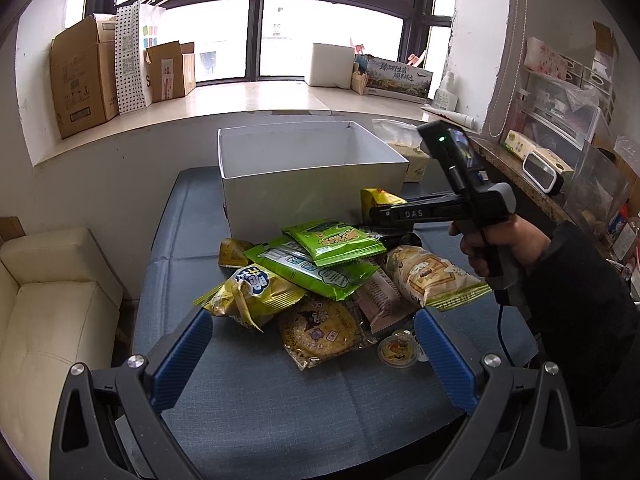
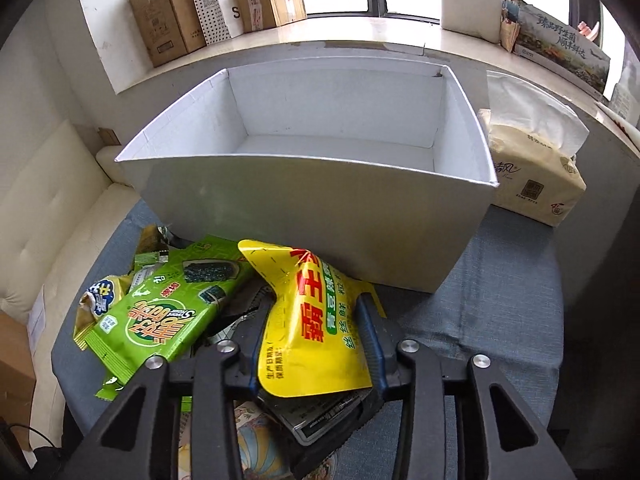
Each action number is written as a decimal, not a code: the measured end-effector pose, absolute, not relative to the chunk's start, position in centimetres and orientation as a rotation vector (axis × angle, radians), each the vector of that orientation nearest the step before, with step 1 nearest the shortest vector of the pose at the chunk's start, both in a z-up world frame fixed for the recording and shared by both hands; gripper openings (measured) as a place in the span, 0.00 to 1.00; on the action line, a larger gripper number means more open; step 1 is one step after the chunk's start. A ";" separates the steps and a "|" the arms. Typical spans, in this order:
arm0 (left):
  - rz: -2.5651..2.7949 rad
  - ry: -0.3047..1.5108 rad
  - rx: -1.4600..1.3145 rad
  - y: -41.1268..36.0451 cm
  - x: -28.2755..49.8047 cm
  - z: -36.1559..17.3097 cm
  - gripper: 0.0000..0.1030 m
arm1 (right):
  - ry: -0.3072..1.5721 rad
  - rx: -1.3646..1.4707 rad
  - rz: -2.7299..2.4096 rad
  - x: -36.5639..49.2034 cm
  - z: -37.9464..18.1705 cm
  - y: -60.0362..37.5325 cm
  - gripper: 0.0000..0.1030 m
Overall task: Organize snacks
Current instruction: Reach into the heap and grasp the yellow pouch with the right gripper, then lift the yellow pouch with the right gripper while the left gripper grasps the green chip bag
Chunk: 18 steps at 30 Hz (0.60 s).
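Between right jaws: yellow pouch [image 2: 316,320], clamped across its middle, raised over the pile [image 1: 312,276] before the box [image 2: 304,184].
Handling: light, limp, slick film; grip flat panel or seam.
Left gripper [image 1: 314,350]: released, holding nothing.

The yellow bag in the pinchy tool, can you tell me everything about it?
The yellow bag is a shiny, crinkly plastic snack pouch with big red characters, a green band and small black print. The right tool is shut on it, a finger at each side. It tilts up toward the white box, above the pile of other snacks, its top corner curled.
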<state>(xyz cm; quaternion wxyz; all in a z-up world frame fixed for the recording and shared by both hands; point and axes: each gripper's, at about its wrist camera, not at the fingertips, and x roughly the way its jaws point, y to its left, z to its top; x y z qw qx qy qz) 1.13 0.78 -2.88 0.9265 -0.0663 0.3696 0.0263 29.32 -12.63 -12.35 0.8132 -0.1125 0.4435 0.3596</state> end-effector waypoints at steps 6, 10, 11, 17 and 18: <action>0.045 0.756 -0.113 0.3 2.6 -3.2 1.00 | 0.859 -0.173 0.780 27.4 -9.5 -15.2 0.31; 0.023 0.751 -0.053 -0.3 4.9 -3.6 1.00 | 0.796 -0.057 0.779 25.9 -6.7 -17.7 0.27; 0.012 0.757 -0.029 -0.5 5.8 -3.9 1.00 | 0.780 -0.034 0.782 25.4 -6.1 -18.3 0.26; -0.019 0.811 0.046 -1.0 11.0 -5.7 1.00 | 0.687 0.074 0.780 21.8 -2.6 -22.2 0.24; -0.041 0.819 0.056 -1.3 11.7 -6.0 1.00 | 0.672 0.090 0.783 21.3 -2.2 -22.8 0.24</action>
